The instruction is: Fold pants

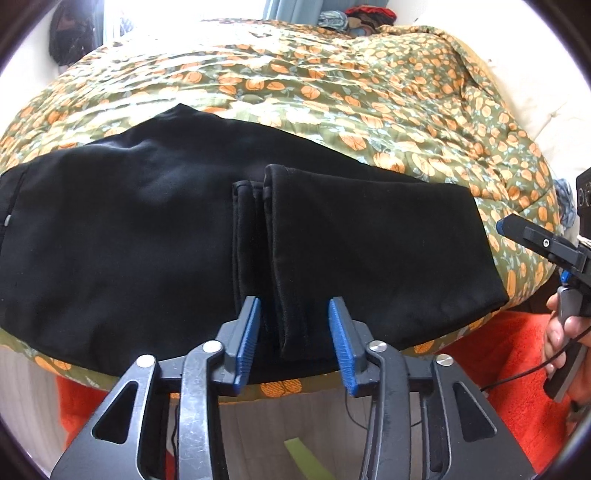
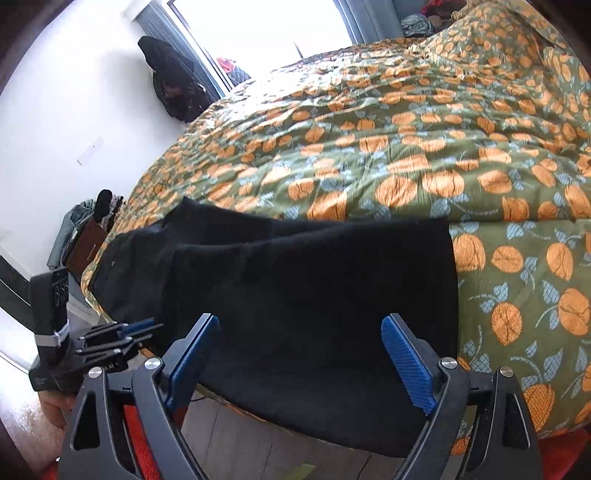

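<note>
Black pants (image 1: pixel 147 229) lie across the near edge of the bed, with the leg ends folded back over the middle so the hems (image 1: pixel 273 221) lie on top. In the right wrist view the pants (image 2: pixel 314 280) show with the fold edge at the right. My left gripper (image 1: pixel 295 332) is open and empty, its jaws just above the hems at the bed's near edge. My right gripper (image 2: pixel 299 354) is open and empty over the folded leg part. It also shows at the right of the left wrist view (image 1: pixel 517 230).
The bed carries a green quilt with orange pumpkins (image 1: pixel 369 92). An orange rug (image 1: pixel 498 369) lies on the floor below the bed's edge. Clothes are piled at the far side (image 1: pixel 354 18). A dark bag hangs by the window (image 2: pixel 173 81).
</note>
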The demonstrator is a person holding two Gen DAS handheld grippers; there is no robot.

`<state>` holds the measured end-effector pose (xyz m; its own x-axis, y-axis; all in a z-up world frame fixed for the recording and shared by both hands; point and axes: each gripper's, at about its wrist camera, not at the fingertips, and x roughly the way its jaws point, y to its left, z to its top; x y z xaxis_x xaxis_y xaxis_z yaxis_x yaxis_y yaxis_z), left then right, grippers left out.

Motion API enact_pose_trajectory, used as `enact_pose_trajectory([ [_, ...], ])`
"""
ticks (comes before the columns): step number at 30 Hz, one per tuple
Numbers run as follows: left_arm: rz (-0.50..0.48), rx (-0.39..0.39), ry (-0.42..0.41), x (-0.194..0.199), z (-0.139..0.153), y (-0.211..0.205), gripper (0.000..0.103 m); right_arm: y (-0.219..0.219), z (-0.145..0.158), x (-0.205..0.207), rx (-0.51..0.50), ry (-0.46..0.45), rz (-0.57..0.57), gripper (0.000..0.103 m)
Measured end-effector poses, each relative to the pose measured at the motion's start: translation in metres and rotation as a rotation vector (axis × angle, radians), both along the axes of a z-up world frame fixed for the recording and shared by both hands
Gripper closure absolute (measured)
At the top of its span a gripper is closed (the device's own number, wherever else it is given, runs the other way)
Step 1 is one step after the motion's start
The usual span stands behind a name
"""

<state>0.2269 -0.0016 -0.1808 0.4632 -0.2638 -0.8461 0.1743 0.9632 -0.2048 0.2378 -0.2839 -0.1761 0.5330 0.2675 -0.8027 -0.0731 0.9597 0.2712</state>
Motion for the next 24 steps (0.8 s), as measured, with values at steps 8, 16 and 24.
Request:
enact_pose_trajectory([
  [8,0.066,0.038,-0.044,-0.016,0.014,0.025,0.031,-0.007,-0.038,0.003,-0.072,0.079,-0.023,0.013],
  [16,0.212,0.034,-0.039,-0.017,-0.002,0.050,0.029,0.018,0.013,-0.049,-0.223,-0.195,-0.005,0.011],
  [24,0.246,0.089,-0.039,-0.001,-0.030,0.050,0.025,0.036,-0.037,-0.042,-0.347,-0.049,0.065,0.011],
])
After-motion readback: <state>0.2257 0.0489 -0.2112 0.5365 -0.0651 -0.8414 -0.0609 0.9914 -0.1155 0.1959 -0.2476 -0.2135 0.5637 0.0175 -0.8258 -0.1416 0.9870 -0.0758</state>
